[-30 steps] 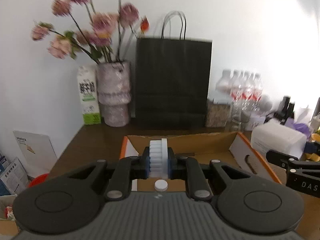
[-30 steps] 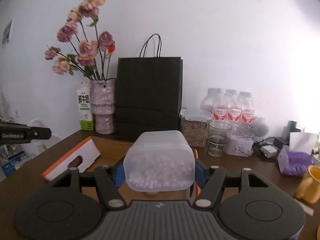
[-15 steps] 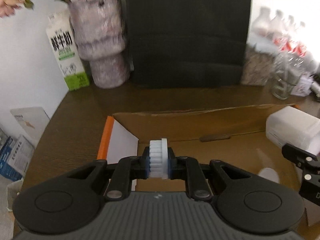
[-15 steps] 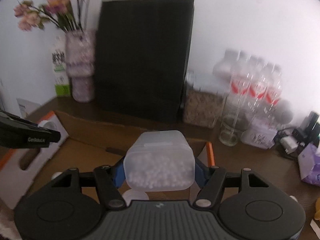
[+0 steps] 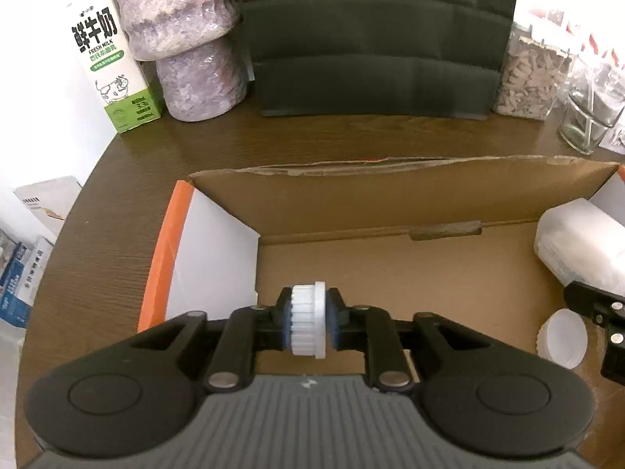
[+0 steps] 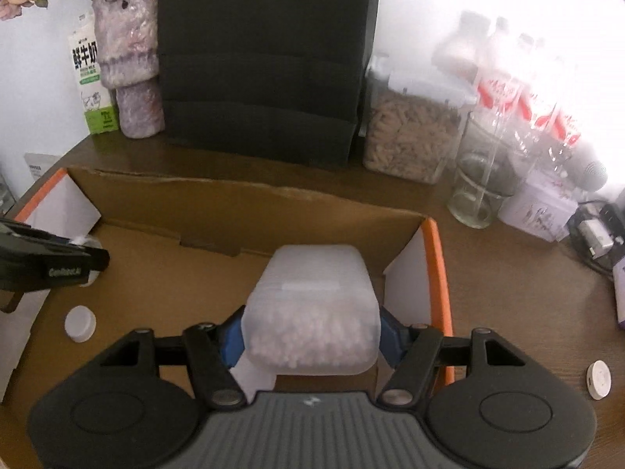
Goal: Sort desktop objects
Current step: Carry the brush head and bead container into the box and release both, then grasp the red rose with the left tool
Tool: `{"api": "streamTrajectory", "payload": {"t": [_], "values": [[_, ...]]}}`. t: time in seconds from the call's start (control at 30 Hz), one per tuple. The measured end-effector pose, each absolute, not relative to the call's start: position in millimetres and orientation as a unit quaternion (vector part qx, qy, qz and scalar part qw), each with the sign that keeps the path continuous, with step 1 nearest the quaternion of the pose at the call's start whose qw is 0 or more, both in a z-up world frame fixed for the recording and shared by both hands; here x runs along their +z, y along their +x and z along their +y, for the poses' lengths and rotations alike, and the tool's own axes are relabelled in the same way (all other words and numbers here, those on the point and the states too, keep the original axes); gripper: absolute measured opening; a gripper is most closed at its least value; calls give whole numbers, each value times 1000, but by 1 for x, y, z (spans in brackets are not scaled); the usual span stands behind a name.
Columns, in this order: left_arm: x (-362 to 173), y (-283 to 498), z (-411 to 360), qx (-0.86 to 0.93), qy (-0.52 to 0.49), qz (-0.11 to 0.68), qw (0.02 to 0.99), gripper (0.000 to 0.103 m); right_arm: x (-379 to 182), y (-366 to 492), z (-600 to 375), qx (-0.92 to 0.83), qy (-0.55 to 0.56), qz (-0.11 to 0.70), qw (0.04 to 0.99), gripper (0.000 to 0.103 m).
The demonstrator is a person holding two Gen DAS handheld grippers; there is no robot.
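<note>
Both were over the open brown cardboard box (image 5: pixel 390 203). Left gripper (image 5: pixel 308 322) pinched a small ribbed white plastic cap (image 5: pixel 308 324) by its flat faces: light, rigid. Right gripper (image 6: pixel 310 336) squeezed a frosted translucent plastic tub of white beads (image 6: pixel 312 308) on its sides; probably slippery and flexes.

Along the back of the brown surface (image 5: pixel 129 179) stand a milk carton (image 5: pixel 111 51) at upper left, a mottled purple vase (image 5: pixel 183 35), a black paper bag (image 5: pixel 375 35), a grain jar (image 5: pixel 531 70) and a glass (image 5: pixel 591 117) at upper right.

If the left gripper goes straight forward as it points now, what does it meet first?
Probably the far wall of the cardboard box; the left gripper, holding a white cap, points at it over bare box floor. Depth is unclear.
</note>
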State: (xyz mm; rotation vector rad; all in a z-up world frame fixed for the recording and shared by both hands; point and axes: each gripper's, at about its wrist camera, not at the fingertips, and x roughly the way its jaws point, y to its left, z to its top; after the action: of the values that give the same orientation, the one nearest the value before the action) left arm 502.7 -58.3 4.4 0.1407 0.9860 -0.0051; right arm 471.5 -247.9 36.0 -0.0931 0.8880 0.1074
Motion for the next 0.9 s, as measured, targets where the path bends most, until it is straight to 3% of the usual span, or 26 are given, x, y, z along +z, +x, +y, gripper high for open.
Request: {"api": "streamTrajectory", "payload": {"t": [0.07, 0.17, 0.33, 0.4, 0.57, 0.9], "values": [[8, 499, -59, -5, 73, 464, 883, 42, 36, 471, -247, 58, -46, 434, 898, 67], [18, 491, -58, -9, 75, 447, 891, 58, 40, 467, -247, 65, -38, 436, 897, 85], [39, 473, -56, -11, 73, 416, 906, 89, 57, 454, -250, 67, -31, 422, 904, 90], [49, 462, -54, -12, 69, 400, 914, 102, 66, 444, -252, 67, -30, 413, 908, 97], [71, 430, -44, -20, 46, 363, 930, 103, 91, 415, -256, 68, -30, 386, 919, 103], [105, 328, -11, -32, 28, 285, 958, 103, 127, 315, -258, 99, -32, 314, 944, 103]]}}
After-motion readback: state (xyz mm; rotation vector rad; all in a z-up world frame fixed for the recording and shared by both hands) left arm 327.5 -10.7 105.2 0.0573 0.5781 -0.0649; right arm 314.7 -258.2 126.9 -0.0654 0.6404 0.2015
